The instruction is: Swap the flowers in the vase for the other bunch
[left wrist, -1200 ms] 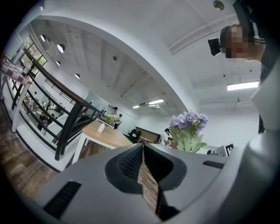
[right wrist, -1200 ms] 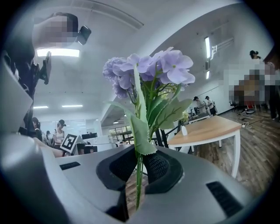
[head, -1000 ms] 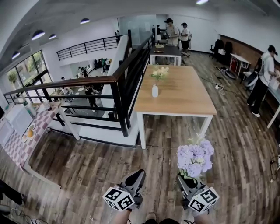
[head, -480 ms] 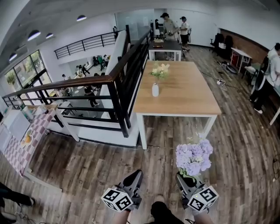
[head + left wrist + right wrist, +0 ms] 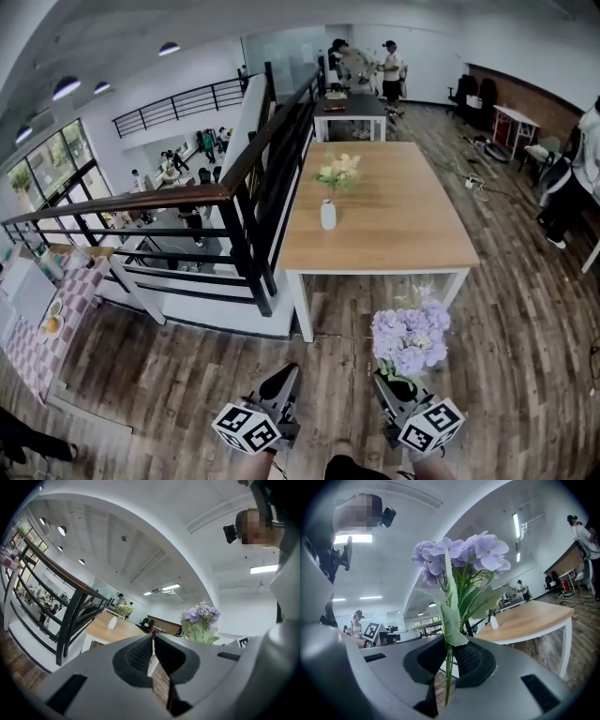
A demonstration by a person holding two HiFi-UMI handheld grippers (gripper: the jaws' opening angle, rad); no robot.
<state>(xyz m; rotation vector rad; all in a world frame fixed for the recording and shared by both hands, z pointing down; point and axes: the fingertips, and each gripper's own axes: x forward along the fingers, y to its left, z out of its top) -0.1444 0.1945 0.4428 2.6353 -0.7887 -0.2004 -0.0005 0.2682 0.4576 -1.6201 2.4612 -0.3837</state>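
My right gripper (image 5: 389, 382) is shut on the stems of a purple hydrangea bunch (image 5: 410, 338), which stands upright above it; in the right gripper view the blooms (image 5: 461, 555) fill the centre, stems pinched between the jaws (image 5: 449, 660). My left gripper (image 5: 286, 377) is shut with nothing in it, its jaws (image 5: 152, 641) closed tip to tip. Ahead on the wooden table (image 5: 394, 234) stands a small white vase (image 5: 328, 215) with pale yellow flowers (image 5: 338, 172). Both grippers hover over the floor, short of the table's near edge.
A black railing (image 5: 246, 178) borders the stairwell left of the table. A second table (image 5: 352, 105) with people beside it stands beyond. A person (image 5: 577, 173) stands at the right by desks. A checkered table (image 5: 42, 323) lies at the far left.
Both grippers have moved forward toward the wooden table, which now looks nearer and larger. The purple bunch stays held in the right gripper; the left stays shut and empty.
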